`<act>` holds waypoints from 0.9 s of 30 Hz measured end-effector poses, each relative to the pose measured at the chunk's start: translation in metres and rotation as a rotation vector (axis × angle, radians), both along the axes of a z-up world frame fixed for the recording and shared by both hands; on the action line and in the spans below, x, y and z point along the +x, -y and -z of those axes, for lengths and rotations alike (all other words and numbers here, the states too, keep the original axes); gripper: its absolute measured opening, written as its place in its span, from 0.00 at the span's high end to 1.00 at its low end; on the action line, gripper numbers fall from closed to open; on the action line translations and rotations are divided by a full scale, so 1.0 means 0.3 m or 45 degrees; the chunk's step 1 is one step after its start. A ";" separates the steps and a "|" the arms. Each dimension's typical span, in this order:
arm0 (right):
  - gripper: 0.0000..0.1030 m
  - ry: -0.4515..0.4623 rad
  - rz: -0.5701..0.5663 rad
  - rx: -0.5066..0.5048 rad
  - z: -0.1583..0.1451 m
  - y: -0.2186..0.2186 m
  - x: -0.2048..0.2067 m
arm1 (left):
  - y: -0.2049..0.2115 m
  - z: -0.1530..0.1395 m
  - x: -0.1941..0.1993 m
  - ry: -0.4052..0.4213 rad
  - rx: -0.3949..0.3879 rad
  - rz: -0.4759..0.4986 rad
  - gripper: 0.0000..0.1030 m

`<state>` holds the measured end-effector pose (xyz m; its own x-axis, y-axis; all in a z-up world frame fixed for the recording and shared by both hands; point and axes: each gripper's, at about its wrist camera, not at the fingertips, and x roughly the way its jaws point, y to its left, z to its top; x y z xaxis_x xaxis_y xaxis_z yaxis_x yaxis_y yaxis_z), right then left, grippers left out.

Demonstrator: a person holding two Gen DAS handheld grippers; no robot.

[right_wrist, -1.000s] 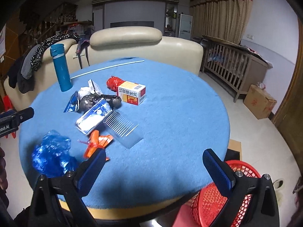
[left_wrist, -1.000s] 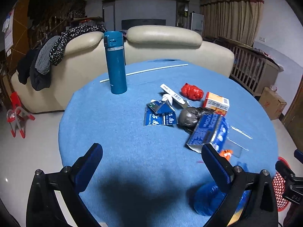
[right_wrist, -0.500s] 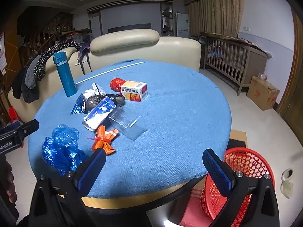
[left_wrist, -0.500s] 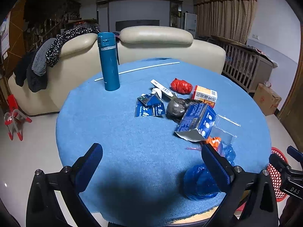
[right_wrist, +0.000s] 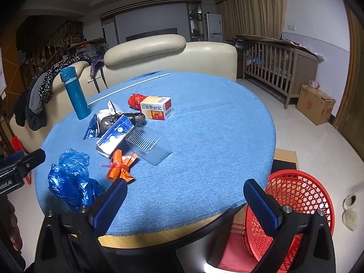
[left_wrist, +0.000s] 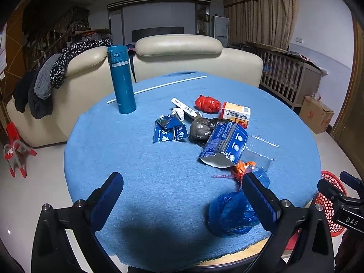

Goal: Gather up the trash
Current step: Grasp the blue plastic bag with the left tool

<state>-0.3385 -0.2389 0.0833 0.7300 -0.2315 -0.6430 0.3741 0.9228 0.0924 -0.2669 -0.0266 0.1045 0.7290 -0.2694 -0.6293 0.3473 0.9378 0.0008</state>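
Jaws: both pairs spread wide, nothing held. My left gripper (left_wrist: 182,195) hangs off the near edge of the table, my right gripper (right_wrist: 185,201) off the edge over by the basket.
Table: round, under a blue cloth (right_wrist: 216,118), and all the trash sits on it.
Nearest trash: crumpled blue plastic bag (right_wrist: 70,179) at the near edge, closest to my left side. Just beyond it, an orange wrapper (right_wrist: 121,167) tied up with red string.
Middle pile: blue carton (left_wrist: 224,144) lying on its side and torn open, leaning on a black bag (left_wrist: 201,128). Clear plastic tray (right_wrist: 149,144) just beside the carton.
Further back: flat blue packet (left_wrist: 169,132), white barcode strip (left_wrist: 184,108), red crumpled bag (left_wrist: 208,103), orange-and-white medicine box (right_wrist: 155,108).
Probably not trash: teal flask (left_wrist: 121,79) standing upright, and a thin white rod (left_wrist: 157,86) lying across the far side.
Basket: red mesh basket (right_wrist: 293,204) on the floor by the table's right edge. Looks empty to me, as far as I can see inside.
Progress: basically zero, I'd say. Nothing binned and every piece is left to grab.
Likely first pick: blue bag or orange wrapper, since they're nearest.
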 end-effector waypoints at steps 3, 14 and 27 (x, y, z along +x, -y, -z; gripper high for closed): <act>0.00 0.002 0.009 0.007 0.001 0.008 -0.003 | 0.008 -0.003 -0.008 0.005 0.002 0.011 0.00; 0.00 0.012 0.030 0.028 0.009 0.029 -0.019 | 0.034 -0.011 -0.032 0.018 0.014 0.043 0.00; 0.00 0.022 0.043 0.034 0.005 0.041 -0.030 | 0.009 -0.043 -0.077 0.048 -0.128 0.125 0.00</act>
